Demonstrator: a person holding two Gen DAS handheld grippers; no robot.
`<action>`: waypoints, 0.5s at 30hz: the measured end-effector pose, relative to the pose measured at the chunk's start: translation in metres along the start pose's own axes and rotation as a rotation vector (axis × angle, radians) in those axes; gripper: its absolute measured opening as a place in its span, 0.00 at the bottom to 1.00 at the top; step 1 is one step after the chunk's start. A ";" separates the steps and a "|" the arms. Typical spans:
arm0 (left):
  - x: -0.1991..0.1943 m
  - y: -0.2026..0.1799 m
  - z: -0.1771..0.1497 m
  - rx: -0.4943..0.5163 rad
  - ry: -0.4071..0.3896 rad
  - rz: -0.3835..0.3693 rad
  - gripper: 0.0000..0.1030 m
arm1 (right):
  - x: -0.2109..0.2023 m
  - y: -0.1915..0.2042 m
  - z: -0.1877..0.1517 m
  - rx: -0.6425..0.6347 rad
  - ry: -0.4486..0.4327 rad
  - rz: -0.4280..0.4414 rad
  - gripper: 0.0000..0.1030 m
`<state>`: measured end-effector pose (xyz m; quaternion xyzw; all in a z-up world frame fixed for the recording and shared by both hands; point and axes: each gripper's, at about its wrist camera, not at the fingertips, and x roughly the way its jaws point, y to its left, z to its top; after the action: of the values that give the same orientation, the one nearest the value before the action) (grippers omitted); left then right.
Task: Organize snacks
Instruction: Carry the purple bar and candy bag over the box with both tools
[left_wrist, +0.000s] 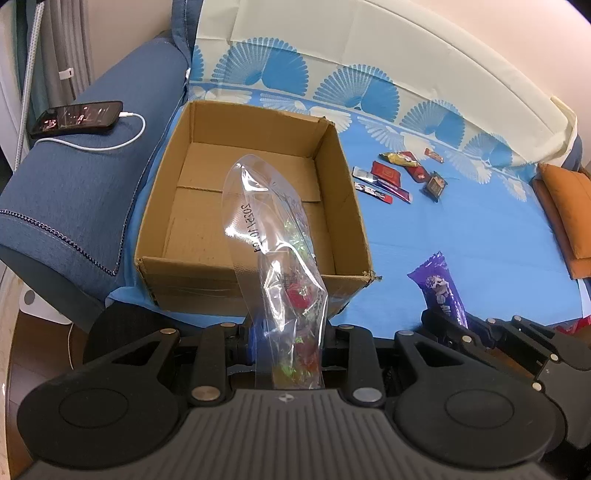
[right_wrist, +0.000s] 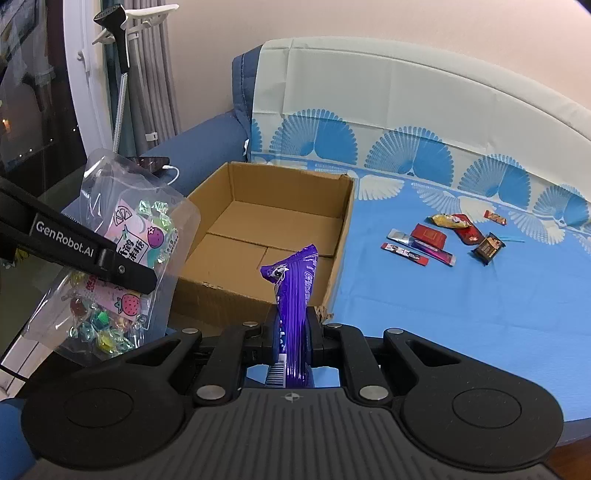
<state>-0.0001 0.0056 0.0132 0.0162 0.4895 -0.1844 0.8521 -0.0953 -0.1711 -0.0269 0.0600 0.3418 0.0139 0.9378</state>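
Observation:
An open cardboard box (left_wrist: 258, 206) (right_wrist: 269, 229) stands empty on the blue sheet. My left gripper (left_wrist: 291, 343) is shut on a clear bag of candies (left_wrist: 280, 258), which sticks up in front of the box's near wall. The right wrist view shows the same candy bag (right_wrist: 122, 251) at the left, pinched by the left gripper (right_wrist: 144, 278). My right gripper (right_wrist: 293, 332) is shut on a purple snack packet (right_wrist: 295, 295), held upright just before the box's near right corner. In the left wrist view that purple packet (left_wrist: 439, 288) rises at the right.
Several small snack packets (left_wrist: 399, 173) (right_wrist: 443, 236) lie on the blue sheet to the right of the box. A phone on a white cable (left_wrist: 77, 118) rests on the blue armrest at the left. An orange cushion (left_wrist: 565, 206) lies at the far right.

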 end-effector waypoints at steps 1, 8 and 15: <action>0.001 0.001 0.000 -0.003 0.000 0.000 0.30 | 0.001 0.000 0.000 -0.001 0.003 0.000 0.13; 0.003 0.005 0.005 -0.024 -0.003 0.000 0.30 | 0.008 0.002 0.001 -0.012 0.022 -0.004 0.13; 0.006 0.018 0.014 -0.060 -0.011 0.010 0.30 | 0.016 0.003 0.005 -0.021 0.026 -0.015 0.13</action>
<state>0.0198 0.0176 0.0124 -0.0078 0.4901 -0.1655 0.8558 -0.0800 -0.1678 -0.0332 0.0472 0.3541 0.0112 0.9340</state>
